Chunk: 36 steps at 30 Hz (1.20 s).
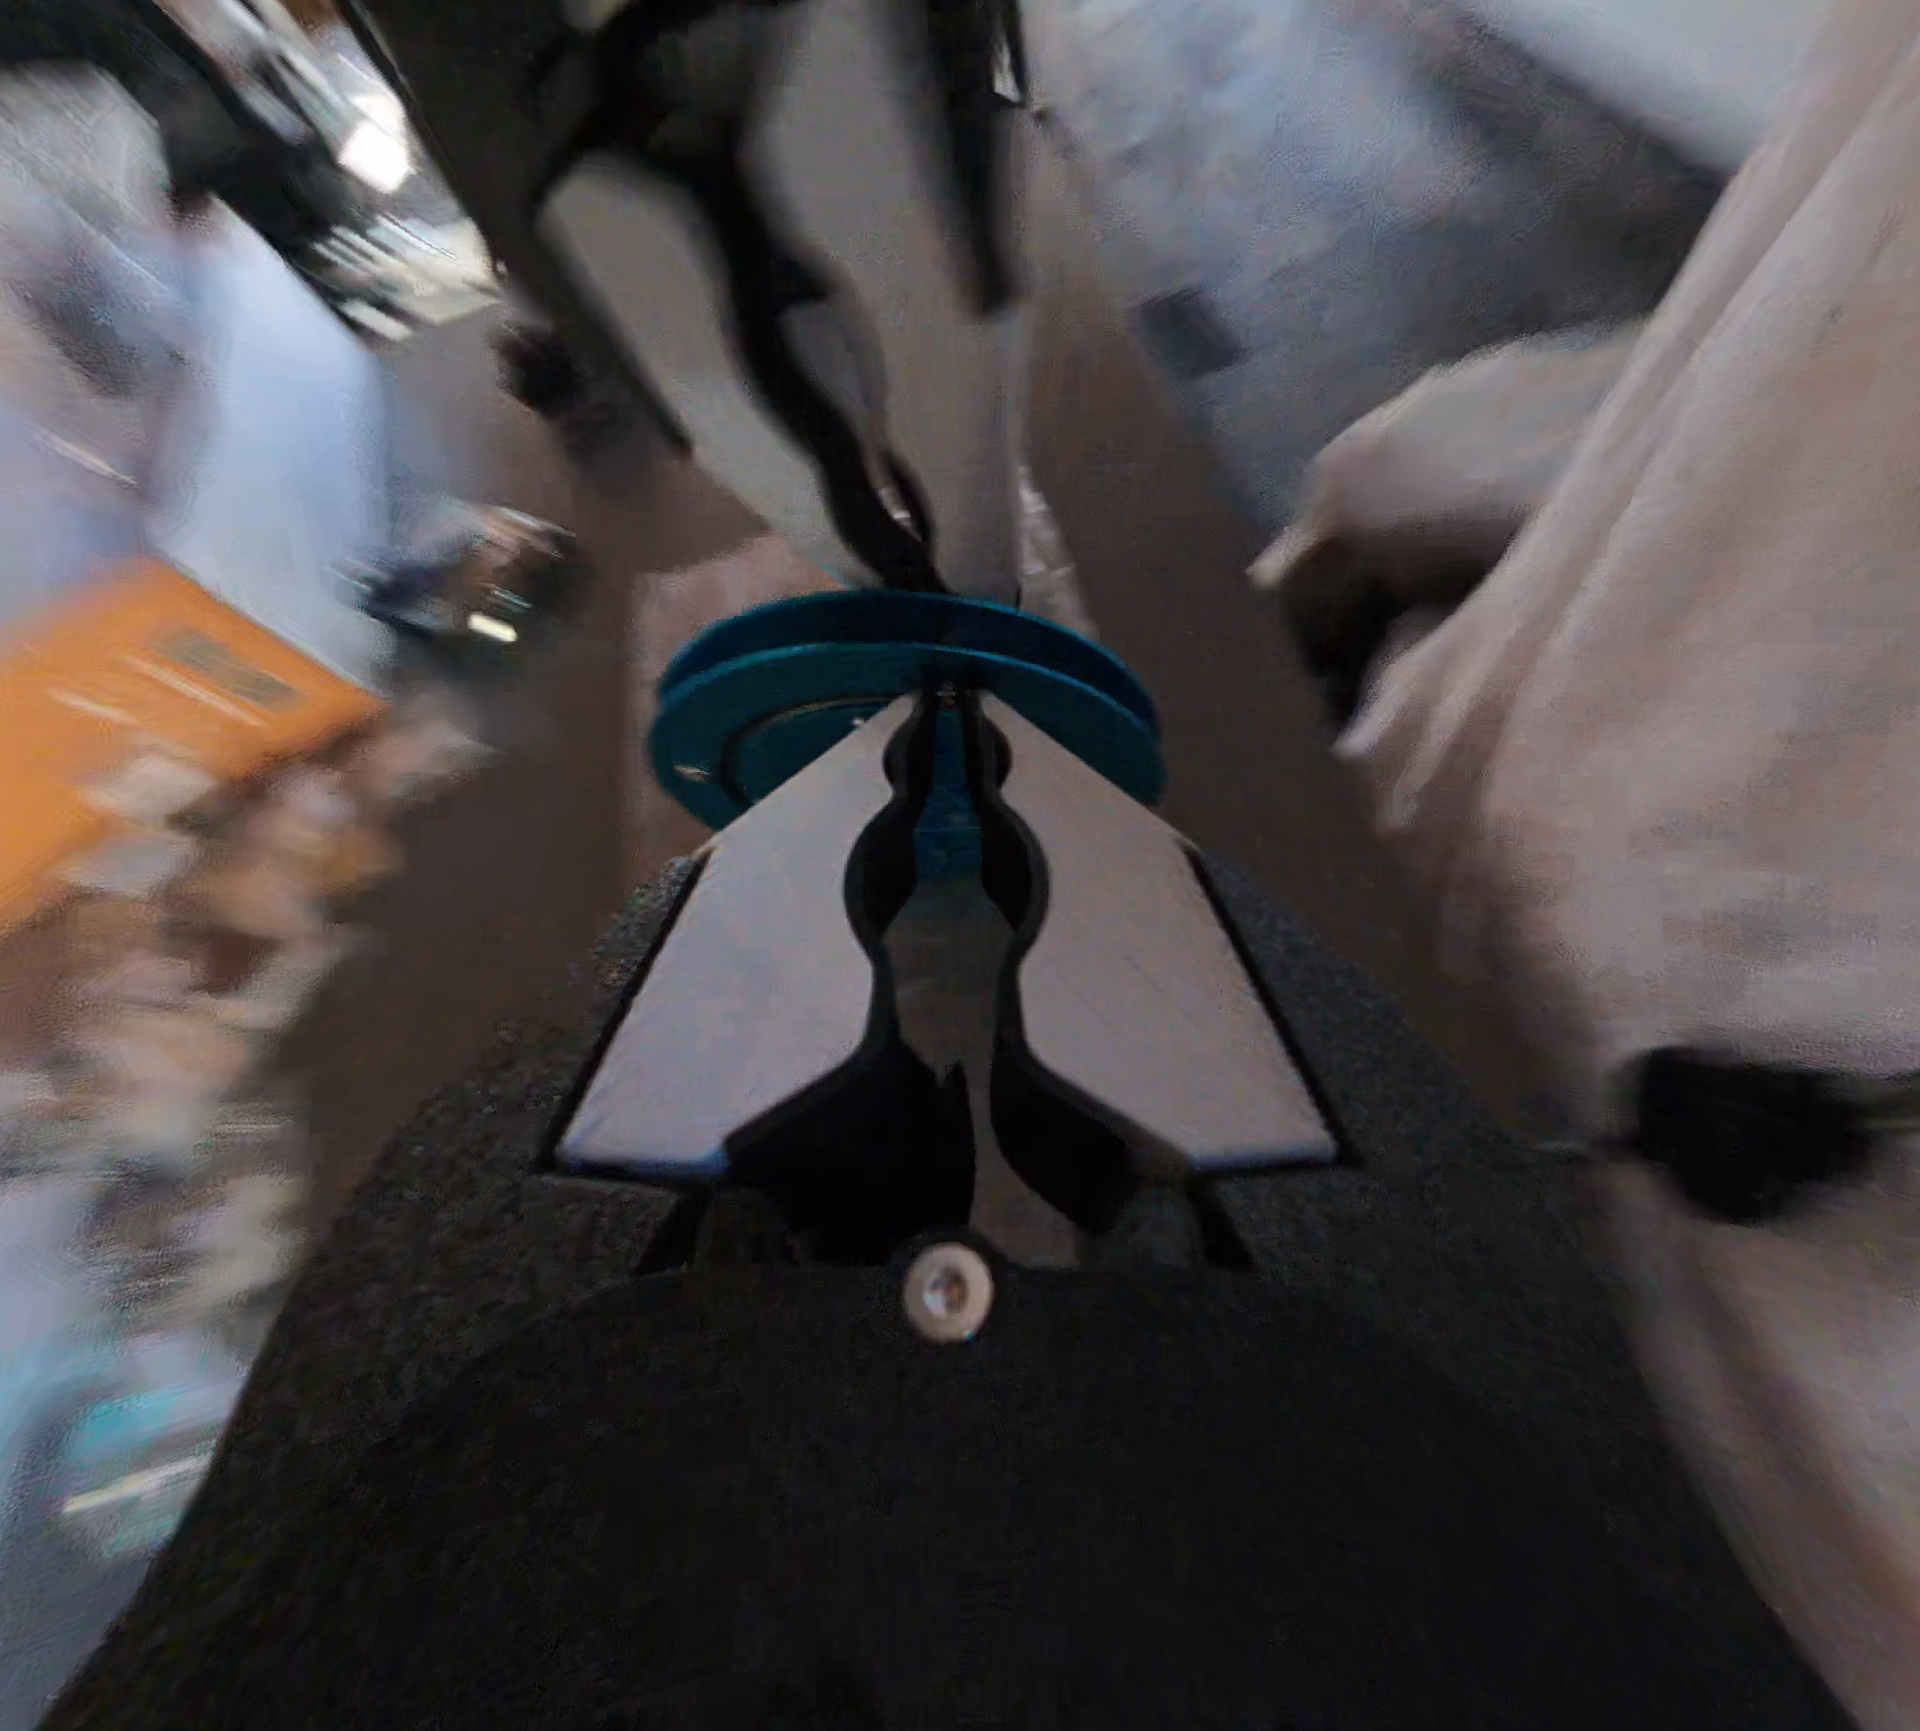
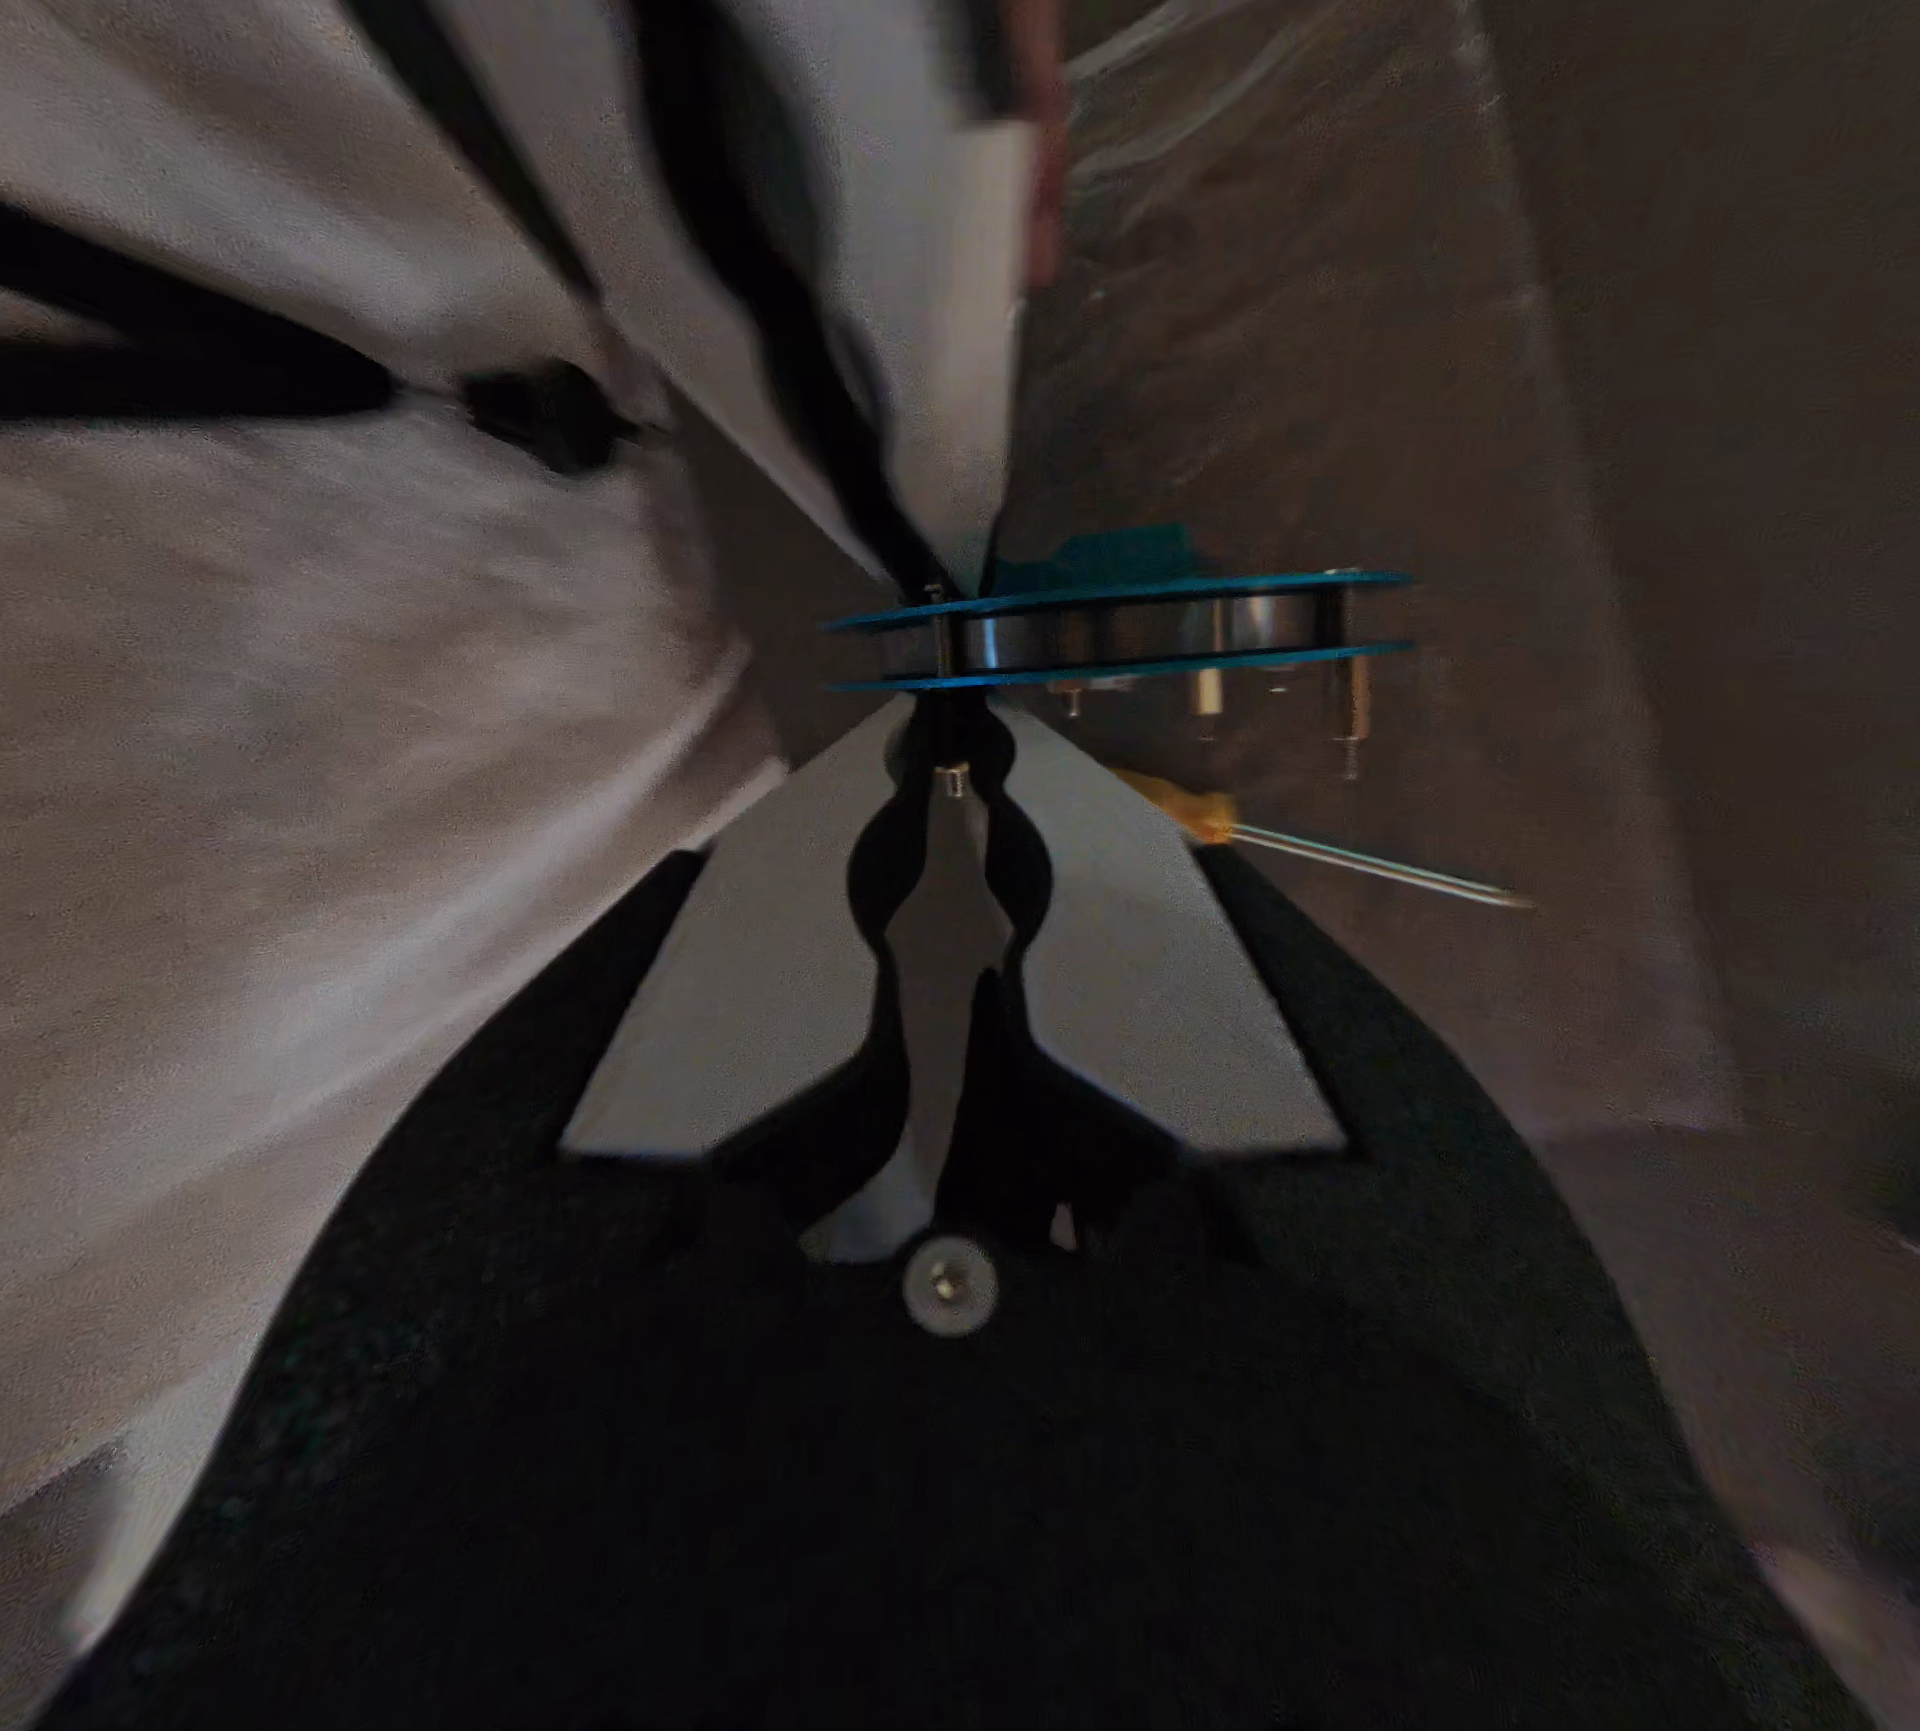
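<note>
Your left gripper (image 1: 948, 694) is clamped on the blue disc assembly (image 1: 810, 715): fingers nearly together, tips pinching its edge, the two blue plates stacked just past the tips and spreading to both sides of them. Your right gripper (image 2: 951, 694) is pinched on the same disc assembly (image 2: 1122, 632) from the opposite edge; in the right wrist view the plates sit edge-on right at the fingertips and run off to the right of them, with a metal ring (image 2: 1101, 627) between the plates and standoffs (image 2: 1345, 725) hanging under the lower one. A small metal standoff (image 2: 951, 782) sits in the gap between the right fingers, just behind the tips. Beyond the tips in each view you see the other gripper meeting the assembly from the far side. Right of the right fingers, a screwdriver (image 2: 1351, 860) with a yellow handle lies below the assembly. An orange box (image 1: 145, 705) sits far left of the left fingers, blurred. Both views are heavily motion-blurred.
</note>
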Motion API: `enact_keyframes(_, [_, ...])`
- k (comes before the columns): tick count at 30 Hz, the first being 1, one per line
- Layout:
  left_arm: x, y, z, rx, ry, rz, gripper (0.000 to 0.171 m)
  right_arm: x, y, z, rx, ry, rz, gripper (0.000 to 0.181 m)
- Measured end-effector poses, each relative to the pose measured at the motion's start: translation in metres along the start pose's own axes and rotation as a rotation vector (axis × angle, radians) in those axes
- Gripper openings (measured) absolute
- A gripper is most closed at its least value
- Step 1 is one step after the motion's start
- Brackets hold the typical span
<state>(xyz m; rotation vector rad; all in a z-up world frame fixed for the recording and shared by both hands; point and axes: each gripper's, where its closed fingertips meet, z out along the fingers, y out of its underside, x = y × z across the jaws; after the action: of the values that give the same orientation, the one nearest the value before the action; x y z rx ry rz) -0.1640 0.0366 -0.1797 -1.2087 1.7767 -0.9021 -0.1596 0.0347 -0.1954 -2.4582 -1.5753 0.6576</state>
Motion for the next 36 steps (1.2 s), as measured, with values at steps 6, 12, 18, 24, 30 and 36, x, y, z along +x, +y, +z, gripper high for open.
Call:
enact_keyframes(6, [-0.010,0.002,-0.002,-0.068,-0.321,0.594,0.003,-0.012,-0.009,-0.005,0.130,-0.763,0.579,0.003])
enact_keyframes(12, [-0.010,0.003,-0.003,-0.029,-0.076,0.095,0.004,-0.004,-0.004,0.000,0.135,-0.451,0.408,0.014])
enact_keyframes(18, [-0.008,0.003,-0.005,0.015,0.139,-0.319,0.005,0.013,-0.006,-0.003,0.055,0.307,-0.197,0.005])
enact_keyframes(24, [-0.009,0.002,-0.007,0.032,0.237,-0.537,0.003,0.024,-0.011,-0.008,-0.071,0.658,-0.515,0.003])
enact_keyframes(30, [-0.012,0.002,-0.001,-0.043,-0.234,0.381,0.003,0.001,-0.004,-0.005,0.070,-0.345,0.334,0.003])
enact_keyframes(36, [-0.011,0.003,-0.002,-0.036,-0.138,0.162,0.004,-0.002,-0.007,-0.004,0.166,-0.403,0.281,0.004])
